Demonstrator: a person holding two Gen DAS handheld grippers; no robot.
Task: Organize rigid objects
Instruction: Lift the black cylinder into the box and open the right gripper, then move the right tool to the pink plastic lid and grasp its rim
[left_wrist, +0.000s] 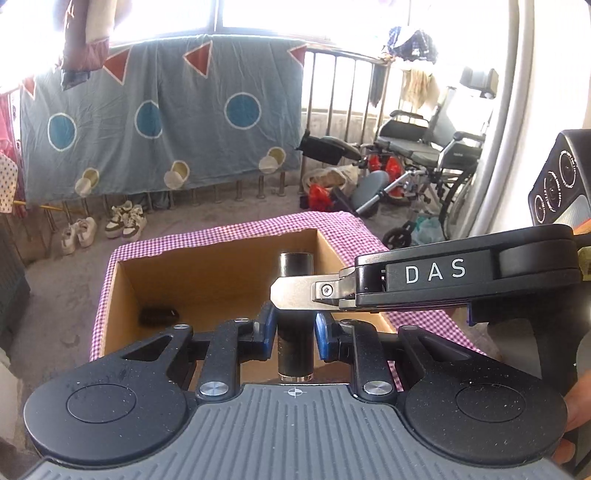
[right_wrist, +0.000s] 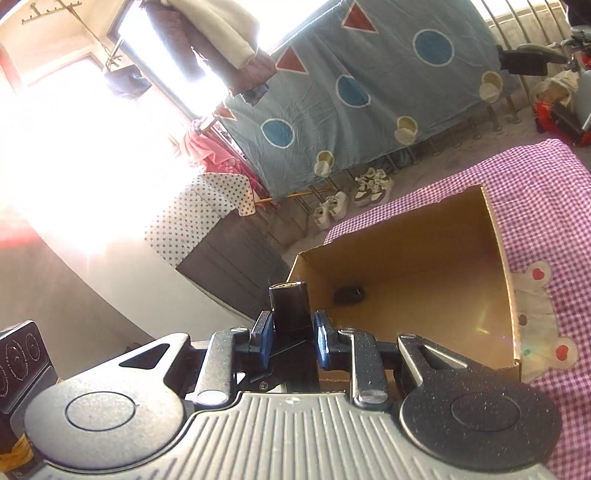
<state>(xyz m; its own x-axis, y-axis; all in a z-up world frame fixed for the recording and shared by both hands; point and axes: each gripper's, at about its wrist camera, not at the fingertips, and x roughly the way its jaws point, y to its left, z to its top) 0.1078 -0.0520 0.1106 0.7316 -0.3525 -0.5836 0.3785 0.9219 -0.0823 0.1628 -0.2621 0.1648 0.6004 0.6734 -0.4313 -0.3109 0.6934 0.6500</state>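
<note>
My left tool (left_wrist: 295, 328) clamps a black metal cylinder (left_wrist: 295, 295) above the open brown cardboard box (left_wrist: 221, 258); my right tool (right_wrist: 293, 339) grips the same cylinder; next, I judge, lower and release inside.

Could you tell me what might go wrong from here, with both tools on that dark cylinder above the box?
1. Both the left tool and the right tool flank the same dark cylinder; uneven pulling could twist it loose.
2. Released now, it would likely drop into the cardboard box and might strike the small dark object already inside.
3. The right tool crosses just above the left one, so they could collide on withdrawal.
</note>
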